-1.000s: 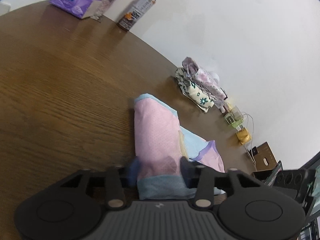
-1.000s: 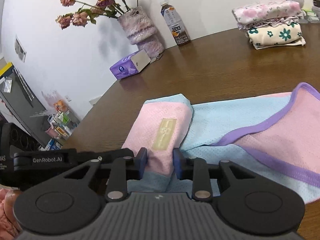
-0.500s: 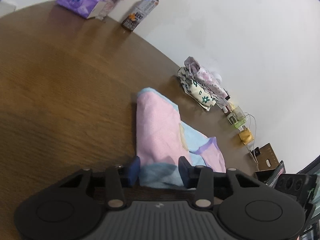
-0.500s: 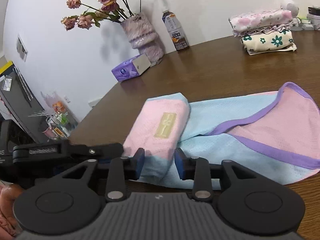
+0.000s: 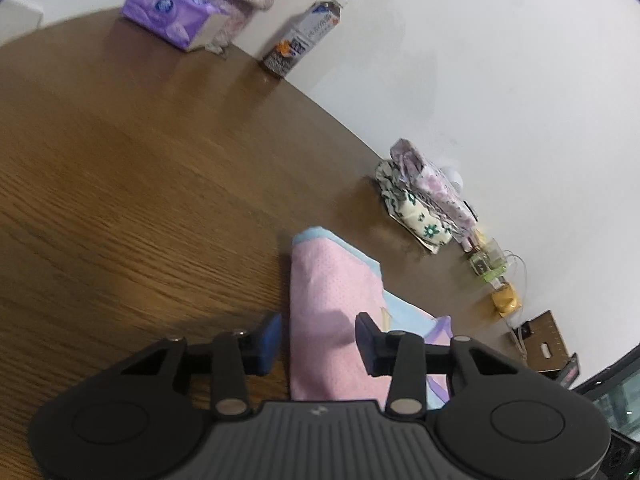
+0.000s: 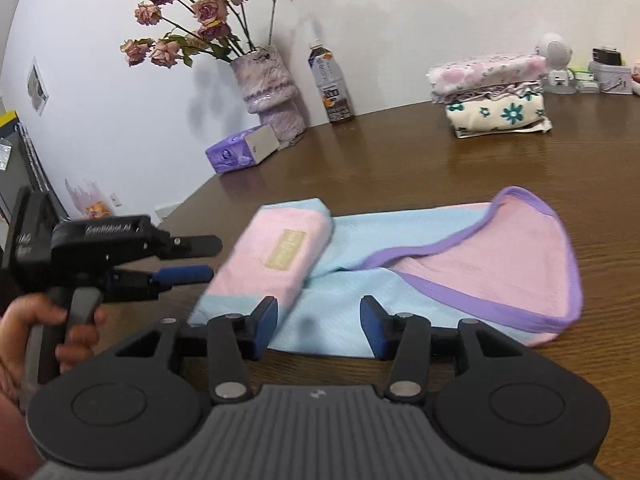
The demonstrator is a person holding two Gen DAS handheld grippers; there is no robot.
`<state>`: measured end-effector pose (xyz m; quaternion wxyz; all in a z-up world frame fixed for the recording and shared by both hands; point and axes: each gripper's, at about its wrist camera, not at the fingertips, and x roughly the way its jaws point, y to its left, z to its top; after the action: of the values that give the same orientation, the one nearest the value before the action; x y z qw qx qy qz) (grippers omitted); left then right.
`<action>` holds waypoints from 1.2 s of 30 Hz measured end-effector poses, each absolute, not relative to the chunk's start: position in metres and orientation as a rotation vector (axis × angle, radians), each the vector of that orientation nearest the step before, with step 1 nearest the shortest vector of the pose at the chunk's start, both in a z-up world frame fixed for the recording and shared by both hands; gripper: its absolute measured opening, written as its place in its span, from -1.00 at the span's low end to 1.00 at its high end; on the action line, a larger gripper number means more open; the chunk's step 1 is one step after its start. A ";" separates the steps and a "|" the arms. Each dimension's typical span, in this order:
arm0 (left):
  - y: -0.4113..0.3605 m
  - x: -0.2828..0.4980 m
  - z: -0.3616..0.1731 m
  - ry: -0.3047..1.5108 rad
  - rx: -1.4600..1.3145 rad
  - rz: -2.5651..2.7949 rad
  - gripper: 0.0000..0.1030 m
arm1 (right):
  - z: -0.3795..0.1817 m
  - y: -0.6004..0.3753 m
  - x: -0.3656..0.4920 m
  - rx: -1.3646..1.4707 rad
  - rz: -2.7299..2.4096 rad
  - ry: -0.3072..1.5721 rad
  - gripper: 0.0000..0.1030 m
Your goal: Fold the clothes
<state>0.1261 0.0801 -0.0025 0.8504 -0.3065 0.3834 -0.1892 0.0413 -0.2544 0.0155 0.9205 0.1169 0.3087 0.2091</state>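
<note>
Both grippers backed off | garment point(image 6: 360, 264) ahead of right fingers point(image 6: 266, 326)

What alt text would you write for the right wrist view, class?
A pink, blue and purple-trimmed mesh garment lies partly folded on a brown wooden table; the right gripper, jaws opening, holds nothing, and the left gripper hovers beside the fold.

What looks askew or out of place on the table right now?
Only the pink and blue garment is untidy: its left end is folded over, its right end sprawls open, purple-trimmed edge curled back. The folded stack, bottle, vase and tissue pack sit undisturbed.
</note>
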 end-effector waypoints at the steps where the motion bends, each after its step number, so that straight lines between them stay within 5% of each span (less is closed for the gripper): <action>1: 0.079 0.127 -0.004 0.814 -0.650 -0.406 -0.28 | 0.015 -0.257 0.041 0.230 0.421 0.633 -0.10; 6: 0.071 0.125 -0.007 0.816 -0.625 -0.410 -0.81 | 0.014 -0.262 0.040 0.131 0.372 0.617 -0.10; 8: 0.070 0.123 -0.004 0.803 -0.604 -0.410 -0.86 | 0.014 -0.264 0.043 0.108 0.366 0.617 -0.09; 25: -0.048 0.111 0.067 0.692 0.163 -0.285 -0.89 | 0.013 -0.304 0.053 0.148 0.379 0.594 -0.01; 36: -0.143 0.107 0.056 0.664 0.362 -0.371 -0.88 | 0.013 -0.327 0.041 0.174 0.395 0.562 0.01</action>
<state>0.1065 -0.1431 0.0564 0.9126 0.1759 0.3223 -0.1800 0.0412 -0.3271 0.0127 0.9379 0.0852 0.2750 0.1935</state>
